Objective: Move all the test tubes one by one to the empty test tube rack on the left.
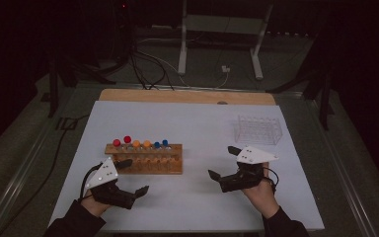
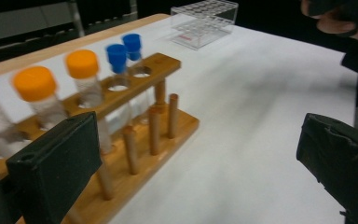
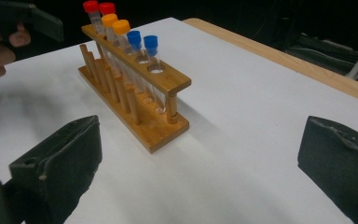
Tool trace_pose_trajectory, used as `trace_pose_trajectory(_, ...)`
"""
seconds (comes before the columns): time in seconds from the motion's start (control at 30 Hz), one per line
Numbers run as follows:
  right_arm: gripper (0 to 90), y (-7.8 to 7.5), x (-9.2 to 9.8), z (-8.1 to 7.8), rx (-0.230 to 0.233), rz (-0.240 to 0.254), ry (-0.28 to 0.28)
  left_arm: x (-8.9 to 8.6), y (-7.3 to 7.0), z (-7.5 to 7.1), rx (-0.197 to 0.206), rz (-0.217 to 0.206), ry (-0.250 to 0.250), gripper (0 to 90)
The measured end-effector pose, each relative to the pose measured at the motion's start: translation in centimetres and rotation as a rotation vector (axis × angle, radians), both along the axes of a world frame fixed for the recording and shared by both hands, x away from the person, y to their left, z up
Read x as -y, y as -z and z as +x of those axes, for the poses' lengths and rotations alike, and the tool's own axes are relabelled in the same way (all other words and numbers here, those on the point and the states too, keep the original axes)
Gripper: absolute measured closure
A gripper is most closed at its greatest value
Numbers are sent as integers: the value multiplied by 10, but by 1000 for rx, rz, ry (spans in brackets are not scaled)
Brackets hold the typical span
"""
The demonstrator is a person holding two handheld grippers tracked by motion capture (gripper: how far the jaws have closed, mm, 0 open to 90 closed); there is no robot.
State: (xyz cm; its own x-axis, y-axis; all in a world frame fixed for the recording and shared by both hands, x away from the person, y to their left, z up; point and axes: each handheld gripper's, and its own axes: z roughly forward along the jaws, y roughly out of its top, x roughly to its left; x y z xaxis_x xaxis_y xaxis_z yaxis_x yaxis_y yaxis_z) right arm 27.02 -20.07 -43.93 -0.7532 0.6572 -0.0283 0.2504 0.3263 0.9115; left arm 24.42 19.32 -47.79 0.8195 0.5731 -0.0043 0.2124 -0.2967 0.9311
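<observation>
Standing just beside the wooden rack [image 1: 145, 159], the left gripper [image 1: 132, 177] gapes wide, holding nothing.

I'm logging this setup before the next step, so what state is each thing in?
Left gripper: open, empty.
Right gripper: open, empty.
Wooden rack: upright, holding six tubes.
Tubes: capped, standing in the rack.
Clear plastic rack: empty, at the far right of the table.

high view: dim overall, room behind nearly black; white table sheet [image 1: 192, 123] is the brightest area
left gripper view: motion blur, worst on wooden rack [image 2: 135, 135] and its capped tubes
right gripper view: sharper, rack casts soft shadow on the sheet
glare: none obvious
</observation>
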Motion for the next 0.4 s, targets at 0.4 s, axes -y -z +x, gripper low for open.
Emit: trace_pose_trajectory(0.4, 0, 0, 0, 0, 14, 3, -3, 5, 14, 3, -23, 11, 14, 6)
